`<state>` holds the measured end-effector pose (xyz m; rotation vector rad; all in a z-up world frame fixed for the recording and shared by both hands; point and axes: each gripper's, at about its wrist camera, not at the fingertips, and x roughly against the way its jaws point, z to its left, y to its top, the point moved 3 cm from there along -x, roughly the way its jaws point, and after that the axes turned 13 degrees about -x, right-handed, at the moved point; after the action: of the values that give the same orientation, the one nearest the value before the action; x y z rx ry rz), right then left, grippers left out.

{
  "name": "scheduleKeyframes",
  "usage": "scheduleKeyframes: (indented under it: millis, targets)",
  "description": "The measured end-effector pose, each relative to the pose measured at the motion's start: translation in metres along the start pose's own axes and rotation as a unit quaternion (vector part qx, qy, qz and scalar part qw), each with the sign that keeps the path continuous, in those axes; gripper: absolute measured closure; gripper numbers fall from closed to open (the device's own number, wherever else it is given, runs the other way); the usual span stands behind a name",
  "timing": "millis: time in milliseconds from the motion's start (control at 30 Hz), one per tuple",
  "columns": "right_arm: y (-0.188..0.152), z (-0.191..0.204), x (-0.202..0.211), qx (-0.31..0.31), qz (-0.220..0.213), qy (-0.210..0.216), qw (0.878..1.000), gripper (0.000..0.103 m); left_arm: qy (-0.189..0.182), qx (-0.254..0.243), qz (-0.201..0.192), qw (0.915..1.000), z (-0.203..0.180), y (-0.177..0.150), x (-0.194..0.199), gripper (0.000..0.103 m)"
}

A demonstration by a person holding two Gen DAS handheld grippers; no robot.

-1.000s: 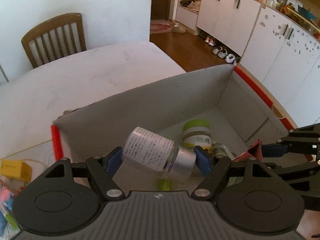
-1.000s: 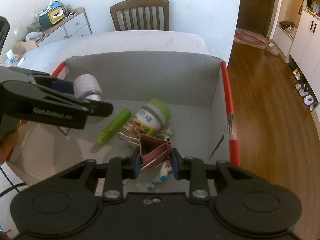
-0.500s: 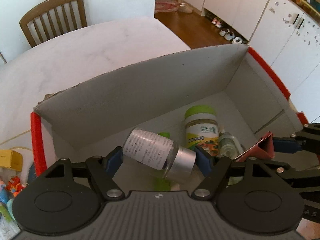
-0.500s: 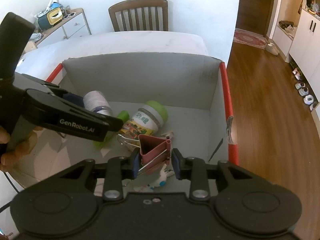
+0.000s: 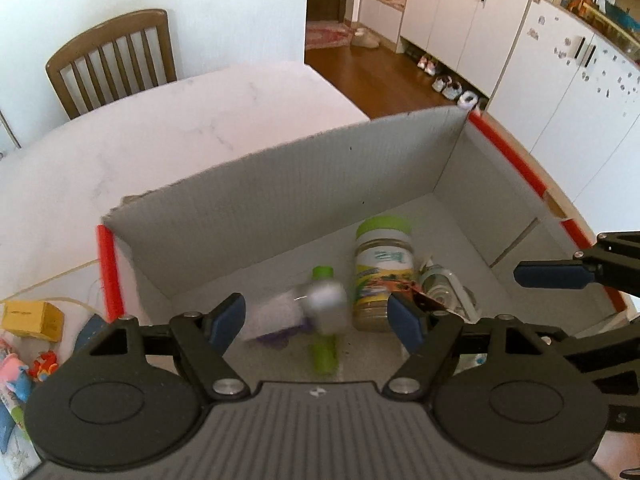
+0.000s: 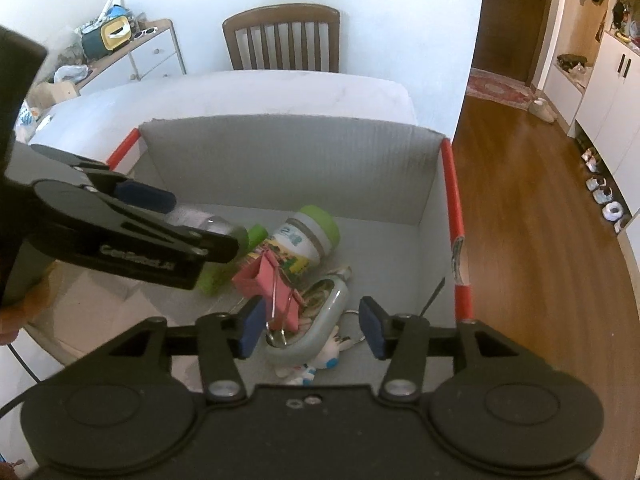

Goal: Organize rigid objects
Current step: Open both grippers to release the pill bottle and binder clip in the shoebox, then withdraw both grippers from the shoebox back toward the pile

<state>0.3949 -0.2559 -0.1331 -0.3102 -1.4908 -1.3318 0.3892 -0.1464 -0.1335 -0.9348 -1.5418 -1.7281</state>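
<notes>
A grey cardboard box (image 5: 320,184) with red-taped corners holds a green-lidded jar (image 5: 384,264), a green tube (image 5: 324,352) and a grey-green dish (image 6: 324,312). My left gripper (image 5: 316,318) hangs over the box, open. A silver-capped clear bottle (image 5: 304,308) shows blurred between the fingers, with a gap to the right pad. My right gripper (image 6: 312,326) is opening. The pink binder clip (image 6: 264,276) is out of its pads and rests tilted against the jar (image 6: 308,236) and the dish. The left gripper (image 6: 192,222) reaches in from the left.
The box sits on a white table (image 5: 180,140) with a wooden chair (image 5: 112,60) behind. A yellow box (image 5: 32,316) and small toys (image 5: 24,368) lie left of the box. A white plush keychain (image 6: 320,360) lies in the box. Wooden floor and white cabinets are to the right.
The bottle has left the left pads and dropped lower, blurred. The right jaws have widened and the pink clip has fallen out of them onto the items in the box.
</notes>
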Motion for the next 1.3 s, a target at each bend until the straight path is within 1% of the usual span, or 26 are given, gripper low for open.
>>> scheduleKeyframes:
  millis: [33,67,100,133,200,267,333,367,433,467,500,600,667,767,800,933,1033,1100,1200,1300]
  targets:
    - [0.0,0.0,0.002,0.0,-0.003,-0.001,1.0,0.049,0.001,0.002,-0.009,1.0,0.001,-0.001,0.007,0.025]
    - [-0.001,0.001,0.005,0.0,-0.007,-0.002,1.0,0.046,0.001,0.004,-0.016,0.9999,0.003,-0.001,0.013,0.025]
    - [-0.001,0.001,0.008,-0.001,-0.011,-0.002,1.0,0.039,0.001,0.007,-0.025,0.9997,0.005,-0.003,0.02,0.025]
    - [-0.001,0.001,0.011,-0.003,-0.016,-0.001,1.0,0.034,0.001,0.009,-0.034,0.9994,0.007,-0.005,0.028,0.025]
    - [-0.002,0.004,0.018,-0.004,-0.026,-0.001,1.0,0.034,-0.001,0.016,-0.05,0.9986,0.011,-0.009,0.043,0.025]
    - [-0.004,0.007,0.026,-0.007,-0.036,0.001,0.999,0.029,-0.004,0.024,-0.065,0.9976,0.013,-0.012,0.056,0.025]
    - [-0.006,0.011,0.035,-0.01,-0.05,-0.002,0.999,0.019,-0.008,0.031,-0.079,0.9964,0.016,-0.017,0.069,0.025]
    - [-0.006,0.014,0.04,-0.009,-0.062,-0.009,0.998,0.017,-0.008,0.033,-0.085,0.9958,0.016,-0.02,0.074,0.025]
    - [-0.01,0.021,0.05,-0.01,-0.081,-0.007,0.997,0.015,-0.007,0.036,-0.096,0.9947,0.018,-0.026,0.086,0.024]
    - [-0.012,0.023,0.054,-0.012,-0.086,-0.002,0.996,0.015,-0.007,0.037,-0.099,0.9943,0.02,-0.029,0.09,0.021]
    - [-0.014,0.027,0.058,-0.015,-0.092,0.003,0.996,0.014,-0.008,0.038,-0.102,0.994,0.022,-0.033,0.095,0.02]
    - [-0.018,0.036,0.068,-0.027,-0.109,0.009,0.994,0.012,0.0,0.046,-0.117,0.9921,0.029,-0.048,0.109,0.019]
    - [-0.02,0.041,0.073,-0.038,-0.122,0.008,0.992,0.011,0.006,0.06,-0.124,0.9905,0.035,-0.058,0.117,0.019]
    - [-0.024,0.049,0.08,-0.058,-0.134,0.009,0.989,0.009,-0.001,0.088,-0.134,0.987,0.049,-0.075,0.128,0.019]
    - [-0.026,0.053,0.082,-0.061,-0.138,0.006,0.989,0.008,0.002,0.096,-0.137,0.9859,0.053,-0.08,0.132,0.019]
    - [-0.041,0.079,0.086,-0.07,-0.146,0.004,0.987,0.007,0.015,0.124,-0.153,0.9803,0.081,-0.099,0.15,0.019]
    - [-0.049,0.1,0.086,-0.082,-0.139,0.012,0.987,0.007,0.025,0.14,-0.163,0.9763,0.105,-0.111,0.163,0.019]
    - [-0.051,0.118,0.086,-0.084,-0.14,0.007,0.987,0.007,0.032,0.148,-0.166,0.9744,0.119,-0.12,0.171,0.019]
    - [-0.051,0.143,0.088,-0.079,-0.149,0.005,0.986,0.007,0.043,0.162,-0.171,0.9709,0.145,-0.135,0.183,0.019]
    - [-0.054,0.17,0.088,-0.066,-0.152,0.003,0.986,0.007,0.05,0.168,-0.172,0.9693,0.167,-0.15,0.19,0.019]
